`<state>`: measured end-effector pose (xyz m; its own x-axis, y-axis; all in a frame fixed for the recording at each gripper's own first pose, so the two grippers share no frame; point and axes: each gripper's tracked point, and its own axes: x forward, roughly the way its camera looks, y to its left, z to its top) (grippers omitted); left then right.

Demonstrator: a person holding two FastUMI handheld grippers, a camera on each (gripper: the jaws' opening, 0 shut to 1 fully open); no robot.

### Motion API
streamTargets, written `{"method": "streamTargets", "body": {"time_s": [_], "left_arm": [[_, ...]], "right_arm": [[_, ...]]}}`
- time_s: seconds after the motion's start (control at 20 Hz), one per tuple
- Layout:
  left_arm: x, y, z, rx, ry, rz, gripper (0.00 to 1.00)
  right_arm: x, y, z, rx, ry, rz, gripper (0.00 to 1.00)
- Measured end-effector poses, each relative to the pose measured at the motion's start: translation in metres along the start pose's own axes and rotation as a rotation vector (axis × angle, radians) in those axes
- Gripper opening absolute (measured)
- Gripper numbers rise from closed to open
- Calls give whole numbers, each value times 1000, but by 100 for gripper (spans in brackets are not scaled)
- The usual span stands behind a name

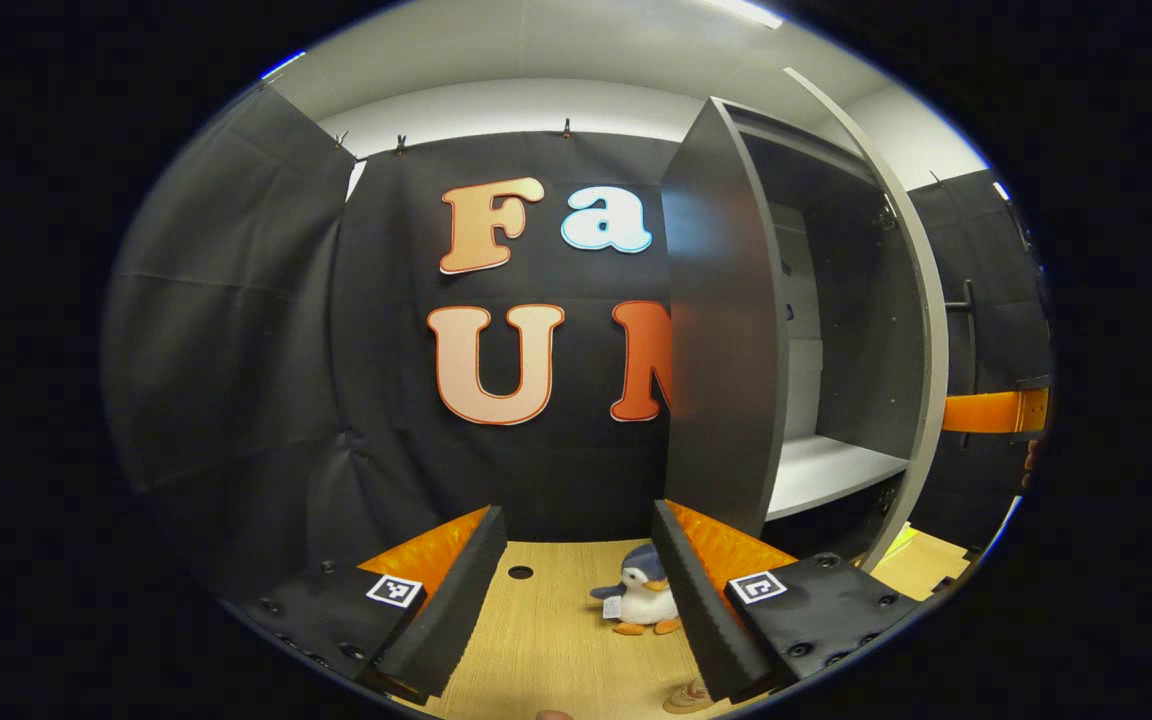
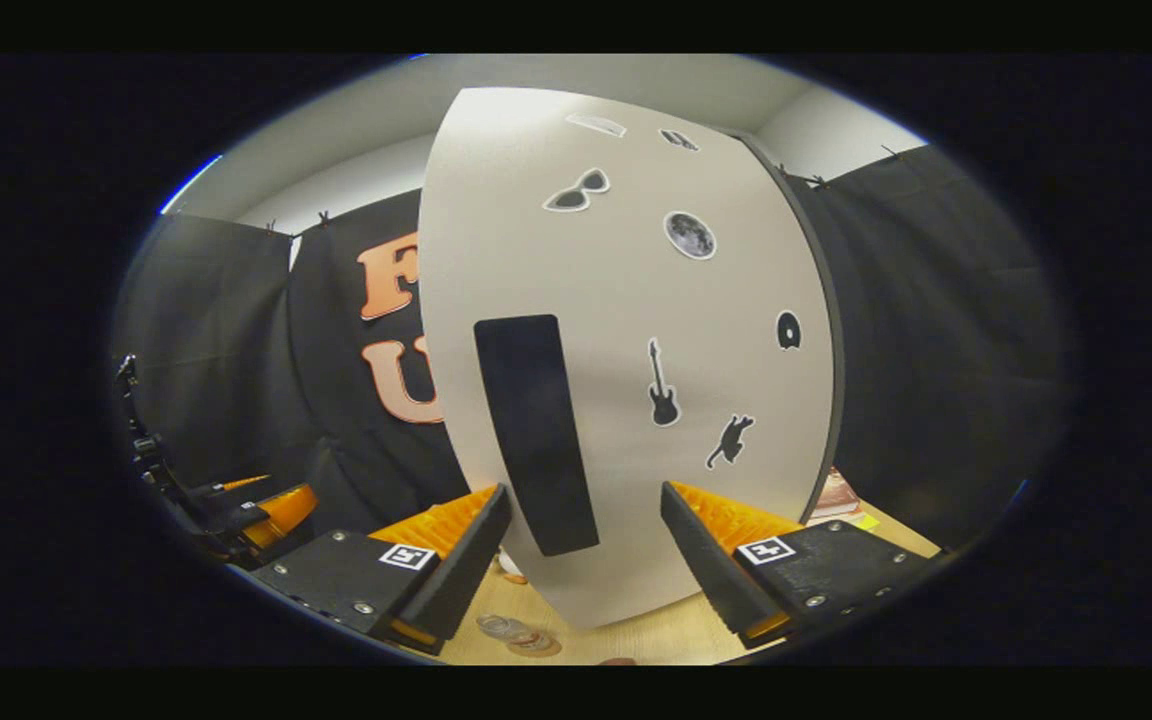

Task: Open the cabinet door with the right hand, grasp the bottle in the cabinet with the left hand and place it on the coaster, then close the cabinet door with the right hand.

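**Cabinet door ajar, both grippers empty above the counter**

One cabinet [image 1: 726, 330] stands on the wooden counter [image 1: 556, 640], dark grey outside with a single pale shelf [image 1: 826, 470] visible inside. Its one door [image 2: 626, 330] stands partly open; in the left gripper view it shows edge-on as a pale strip. In the right gripper view the door's pale front faces the camera and carries one dark vertical handle strip [image 2: 536, 435] and seven small stickers, among them sunglasses, a moon, a guitar and a cat.

One toy penguin [image 1: 646, 598] sits on the counter just in front of the cabinet's lower corner. At the bottom of the right gripper view one clear bottle [image 2: 508, 628] appears to rest on a brownish coaster [image 2: 536, 645], close to the door's lower edge; it is small and partly cut off, so its exact seating cannot be judged.

The left gripper [image 1: 576, 580] is held level, pointing at the booth wall beside the cabinet, jaws spread wide with nothing between them. The right gripper [image 2: 586, 545] is aimed at the door front, jaws also apart, with the handle strip's lower end showing between them; whether either finger touches the door cannot be told. The left gripper also shows at the left edge of the right gripper view.
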<state>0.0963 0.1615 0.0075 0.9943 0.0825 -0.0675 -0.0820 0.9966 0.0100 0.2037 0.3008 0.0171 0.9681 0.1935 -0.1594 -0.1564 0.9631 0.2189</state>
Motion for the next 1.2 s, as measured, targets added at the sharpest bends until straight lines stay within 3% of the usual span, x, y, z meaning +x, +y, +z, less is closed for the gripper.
{"method": "streamTargets", "body": {"time_s": [0.5,1.2], "left_arm": [[23,7,-5,-8,7,-48,96],[34,28,-17,-17,48,-13,96]], "right_arm": [[42,5,-1,10,-35,-26,94],[92,-5,-9,64,-53,-26,94]]}}
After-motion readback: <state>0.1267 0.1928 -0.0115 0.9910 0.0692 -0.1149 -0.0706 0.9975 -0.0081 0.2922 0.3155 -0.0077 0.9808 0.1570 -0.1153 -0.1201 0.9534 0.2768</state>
